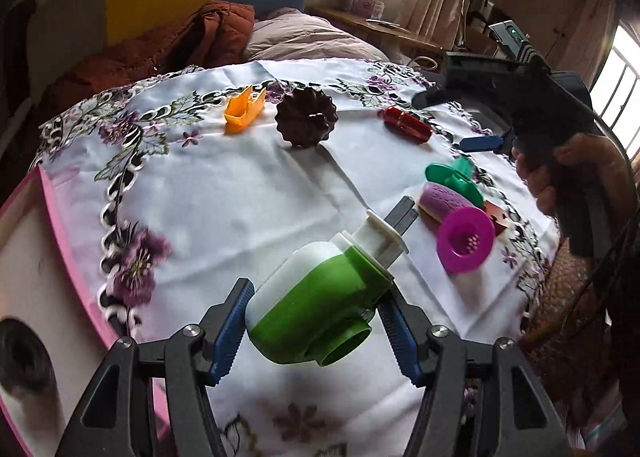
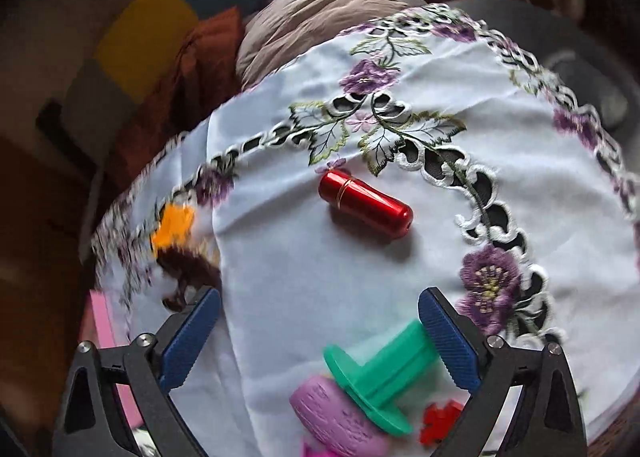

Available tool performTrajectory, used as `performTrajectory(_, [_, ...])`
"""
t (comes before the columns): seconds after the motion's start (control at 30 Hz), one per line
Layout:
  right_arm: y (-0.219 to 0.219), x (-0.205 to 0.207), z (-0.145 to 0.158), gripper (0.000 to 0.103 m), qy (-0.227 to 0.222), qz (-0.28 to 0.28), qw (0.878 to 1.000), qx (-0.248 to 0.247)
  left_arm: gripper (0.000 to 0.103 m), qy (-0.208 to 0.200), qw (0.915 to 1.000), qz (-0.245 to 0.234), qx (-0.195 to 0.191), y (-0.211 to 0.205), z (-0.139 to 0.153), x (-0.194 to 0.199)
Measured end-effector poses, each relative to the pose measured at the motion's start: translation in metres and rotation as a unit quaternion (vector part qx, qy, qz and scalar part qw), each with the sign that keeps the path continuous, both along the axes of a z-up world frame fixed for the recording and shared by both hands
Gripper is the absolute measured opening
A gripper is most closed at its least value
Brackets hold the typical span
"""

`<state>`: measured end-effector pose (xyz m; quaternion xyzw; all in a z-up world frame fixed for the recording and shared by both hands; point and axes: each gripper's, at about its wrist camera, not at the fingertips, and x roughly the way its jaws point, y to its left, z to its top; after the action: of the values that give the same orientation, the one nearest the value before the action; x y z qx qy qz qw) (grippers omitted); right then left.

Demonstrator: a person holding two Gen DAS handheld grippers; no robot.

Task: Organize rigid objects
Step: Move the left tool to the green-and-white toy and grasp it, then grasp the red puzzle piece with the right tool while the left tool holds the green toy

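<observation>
My left gripper (image 1: 316,299) is shut on a green and white plastic toy (image 1: 320,301) with a white nozzle, held above the embroidered tablecloth (image 1: 224,193). On the cloth lie an orange piece (image 1: 244,109), a brown fluted mould (image 1: 306,121), a red capsule (image 1: 406,124), a green spool (image 1: 456,181), a purple roller (image 1: 444,205) and a magenta funnel (image 1: 466,239). My right gripper (image 2: 320,321) is open above the cloth, with the green spool (image 2: 380,373), purple roller (image 2: 340,417) and a small red piece (image 2: 440,423) beneath it. The red capsule (image 2: 366,201) lies ahead of it.
A pink-rimmed white box (image 1: 52,241) stands at the left, beside the table edge. The right hand-held gripper body (image 1: 540,105) hovers at the far right in the left wrist view. A bed with pillows and a brown quilt (image 1: 168,45) lies behind the table.
</observation>
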<state>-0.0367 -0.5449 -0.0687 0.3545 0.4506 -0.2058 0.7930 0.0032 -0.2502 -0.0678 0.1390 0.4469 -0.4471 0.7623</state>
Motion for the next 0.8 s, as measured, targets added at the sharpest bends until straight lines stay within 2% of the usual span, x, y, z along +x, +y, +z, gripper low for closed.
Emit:
performTrajectory(0.13, [0.0, -0.012, 0.011, 0.089, 0.051, 0.052, 0.996, -0.043, 0.064, 0.005, 0.9999, 0.004, -0.012, 0.01, 0.002, -0.003])
performTrajectory(0.3, [0.002, -0.02, -0.003, 0.089, 0.111, 0.09, 0.988, -0.056, 0.064, 0.008, 0.9997, 0.005, -0.023, 0.016, 0.006, -0.008])
performTrajectory(0.73, [0.01, -0.007, -0.022, 0.087, 0.165, 0.117, 0.978, -0.05, 0.064, 0.005, 0.9992, 0.013, -0.039, 0.032, 0.018, -0.015])
performTrajectory(0.8, [0.012, -0.005, -0.023, 0.065, 0.168, 0.123, 0.977, -0.051, 0.064, 0.004, 0.9991, 0.015, -0.04, 0.034, 0.019, -0.015])
